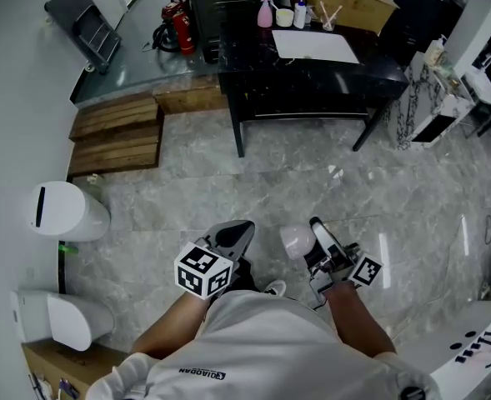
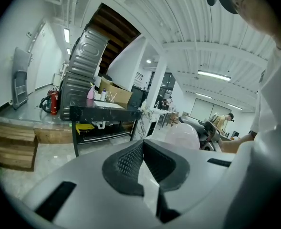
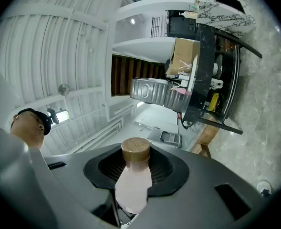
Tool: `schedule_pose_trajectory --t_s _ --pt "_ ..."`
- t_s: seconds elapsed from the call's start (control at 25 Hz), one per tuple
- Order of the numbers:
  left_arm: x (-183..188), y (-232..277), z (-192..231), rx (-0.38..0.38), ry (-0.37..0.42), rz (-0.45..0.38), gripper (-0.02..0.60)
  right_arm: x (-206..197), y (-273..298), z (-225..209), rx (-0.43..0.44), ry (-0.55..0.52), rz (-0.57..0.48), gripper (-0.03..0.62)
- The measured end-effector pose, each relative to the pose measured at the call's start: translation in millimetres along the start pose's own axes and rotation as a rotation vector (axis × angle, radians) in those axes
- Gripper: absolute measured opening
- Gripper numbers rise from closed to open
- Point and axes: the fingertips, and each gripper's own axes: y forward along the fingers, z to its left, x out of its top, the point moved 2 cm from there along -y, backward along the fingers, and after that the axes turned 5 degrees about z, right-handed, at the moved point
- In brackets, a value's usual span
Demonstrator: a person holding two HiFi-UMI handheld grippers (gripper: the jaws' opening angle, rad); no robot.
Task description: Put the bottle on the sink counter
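Note:
My right gripper (image 1: 312,244) is shut on a pale pink bottle (image 1: 297,242) and holds it low over the floor, in front of the person's body. In the right gripper view the bottle (image 3: 133,185) stands between the black pads of the right gripper (image 3: 136,165), with its round wooden cap (image 3: 136,150) sticking out past them. My left gripper (image 1: 235,233) hangs beside it to the left, its jaws together and nothing in them. In the left gripper view the left gripper's (image 2: 141,146) pads meet at the tips, and the bottle (image 2: 184,135) shows to the right.
A black table (image 1: 312,82) with a pink spray bottle, cups and a cardboard box stands ahead. Wooden steps (image 1: 116,136) and a red fire extinguisher (image 1: 178,23) lie to the left. White toilet fixtures (image 1: 62,211) line the left wall. A white counter edge (image 1: 470,348) shows at lower right.

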Motion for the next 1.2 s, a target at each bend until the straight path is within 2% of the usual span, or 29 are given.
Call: schedule_pose_trajectory --t_s 0.32,0.68,1.2 --pt "11 3 36 0.013 -0.015 0.016 0.014 12 38 -13 0.006 -0.019 0.023 0.152" --pt "62 18 93 0.014 0.008 -0.024 0.014 45 106 -22 0.017 -0.06 0.043 0.152" --pt "103 43 186 0.01 -0.006 -0.058 0.014 76 185 -61 -0.047 -0.112 0.059 0.152"
